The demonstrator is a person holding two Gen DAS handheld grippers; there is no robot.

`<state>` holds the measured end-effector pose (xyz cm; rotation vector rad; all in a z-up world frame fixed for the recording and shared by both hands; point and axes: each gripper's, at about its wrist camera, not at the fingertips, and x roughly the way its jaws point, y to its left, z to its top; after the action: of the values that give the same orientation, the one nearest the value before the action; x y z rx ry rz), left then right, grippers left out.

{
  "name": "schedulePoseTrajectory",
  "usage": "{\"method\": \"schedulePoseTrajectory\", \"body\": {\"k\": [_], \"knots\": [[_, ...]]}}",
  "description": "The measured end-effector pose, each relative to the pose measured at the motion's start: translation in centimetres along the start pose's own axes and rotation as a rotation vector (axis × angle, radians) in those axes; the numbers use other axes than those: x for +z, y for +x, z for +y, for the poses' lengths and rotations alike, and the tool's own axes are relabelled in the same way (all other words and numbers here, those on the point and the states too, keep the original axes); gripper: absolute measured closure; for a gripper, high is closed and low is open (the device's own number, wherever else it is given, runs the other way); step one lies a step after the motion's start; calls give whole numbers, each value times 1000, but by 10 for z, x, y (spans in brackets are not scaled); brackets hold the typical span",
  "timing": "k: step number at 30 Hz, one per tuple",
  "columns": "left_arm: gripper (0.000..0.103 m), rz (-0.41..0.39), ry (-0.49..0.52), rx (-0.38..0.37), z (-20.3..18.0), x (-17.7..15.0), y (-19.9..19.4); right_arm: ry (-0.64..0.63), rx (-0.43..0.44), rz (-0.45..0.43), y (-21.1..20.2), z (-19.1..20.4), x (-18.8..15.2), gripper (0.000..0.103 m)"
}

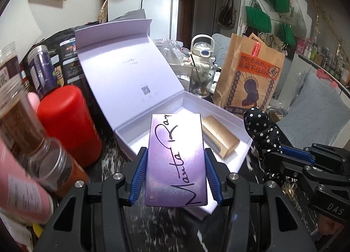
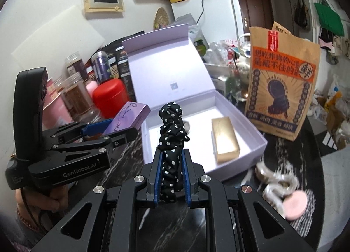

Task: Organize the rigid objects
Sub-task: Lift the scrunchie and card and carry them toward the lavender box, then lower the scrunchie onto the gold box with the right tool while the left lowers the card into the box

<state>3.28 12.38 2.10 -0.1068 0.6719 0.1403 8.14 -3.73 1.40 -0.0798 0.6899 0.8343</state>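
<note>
Left wrist view: our left gripper (image 1: pixel 176 177) is clamped across the width of the purple box (image 1: pixel 176 160), blue pads on both long edges, script lettering facing up. The box hangs just over the near edge of the open white gift box (image 1: pixel 188 101), whose lid stands propped open behind. Inside lies a gold box (image 1: pixel 219 137), toward the right. Left of the gift box stands a red canister (image 1: pixel 65 123), with clear jars crowding the frame edge. At right we see the right gripper (image 1: pixel 275 155) gripping the polka-dot scrunchie (image 1: pixel 261 129).

Right wrist view: our right gripper (image 2: pixel 171 177) is squeezed fully shut on the scrunchie (image 2: pixel 171 140), which stands up out of the jaws in front of the gift box (image 2: pixel 240 120). The gold box (image 2: pixel 225 140) sits on the right of the floor; the left half looks free, though a small pale item behind the scrunchie is partly hidden. The left gripper (image 2: pixel 122 128) holds the purple box (image 2: pixel 129 117) tilted, just outside the left wall. On the table to the right lie a pink disc (image 2: pixel 295 208) and blurry wrapped items.

Step in hand, we judge: loading the gift box. To do it well, carry the purple box clear over the wall, level it, and set it flat in the free left part, parallel to the gold box and not touching it. Release only once it rests on the floor. Keep the two grippers from crossing; go one at a time. Watch the propped lid and the red canister when swinging the left hand.
</note>
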Motion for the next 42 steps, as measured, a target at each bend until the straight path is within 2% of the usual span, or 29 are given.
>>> {"method": "schedulePoseTrajectory", "body": {"k": [5,16,20,22,25,26,29,35,42], "knots": [[53,-19,14,7,-3,18,14,-1,-12,-35,8,-9,18,86],[53,-33,-24,32,5,52,43,-3,-47,-75,29,-28,56,86],[53,-45,-36,6,7,64,49,7,-51,-79,36,-35,67,86],[53,-51,-34,16,5,68,53,11,-52,-83,39,-39,71,86],[53,-62,-13,93,1,71,64,9,-53,-70,46,-45,76,86],[53,-56,-16,98,3,72,67,6,-60,-58,51,-47,77,86],[53,-37,-42,64,11,67,82,1,-88,-33,61,-54,77,86],[53,43,-54,72,21,60,109,-4,-135,60,87,-74,70,86],[53,118,-32,67,18,51,133,9,-121,155,114,-84,58,86]]}}
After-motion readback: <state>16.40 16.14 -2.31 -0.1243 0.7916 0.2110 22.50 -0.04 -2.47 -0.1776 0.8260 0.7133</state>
